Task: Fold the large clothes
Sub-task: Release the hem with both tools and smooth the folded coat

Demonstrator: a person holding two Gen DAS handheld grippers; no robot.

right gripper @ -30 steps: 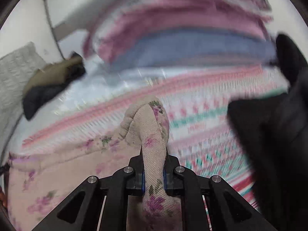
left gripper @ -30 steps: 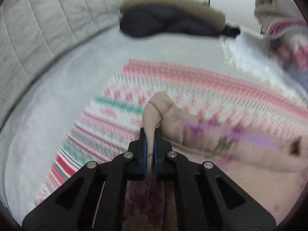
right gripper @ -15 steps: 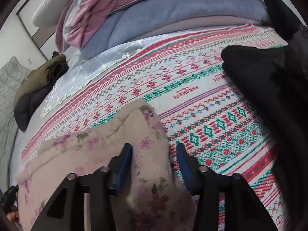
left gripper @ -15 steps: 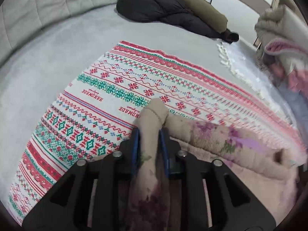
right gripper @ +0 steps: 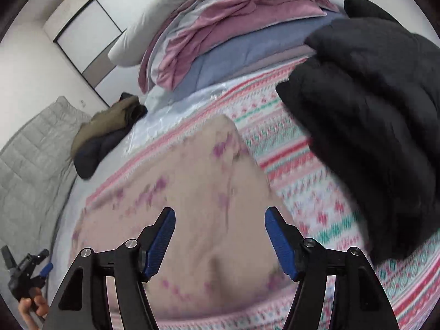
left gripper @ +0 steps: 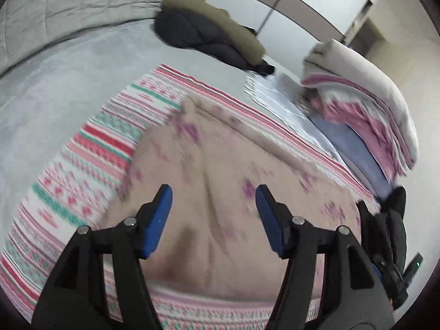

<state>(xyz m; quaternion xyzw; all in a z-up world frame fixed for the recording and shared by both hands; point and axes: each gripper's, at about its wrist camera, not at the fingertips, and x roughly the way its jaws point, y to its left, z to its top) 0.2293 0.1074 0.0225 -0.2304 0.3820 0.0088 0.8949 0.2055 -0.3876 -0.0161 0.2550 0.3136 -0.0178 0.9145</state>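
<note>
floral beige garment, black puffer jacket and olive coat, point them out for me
floral beige garment (left gripper: 220, 170): left wrist view, middle of its spread top layer
black puffer jacket (right gripper: 371, 126): right wrist view, centre of its quilted bulk
olive coat (left gripper: 220, 22): left wrist view, its olive upper side

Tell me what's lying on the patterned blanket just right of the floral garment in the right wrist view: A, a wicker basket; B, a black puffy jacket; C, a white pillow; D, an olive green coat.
B: the black puffy jacket lies on the patterned blanket, right of the floral garment.
</note>
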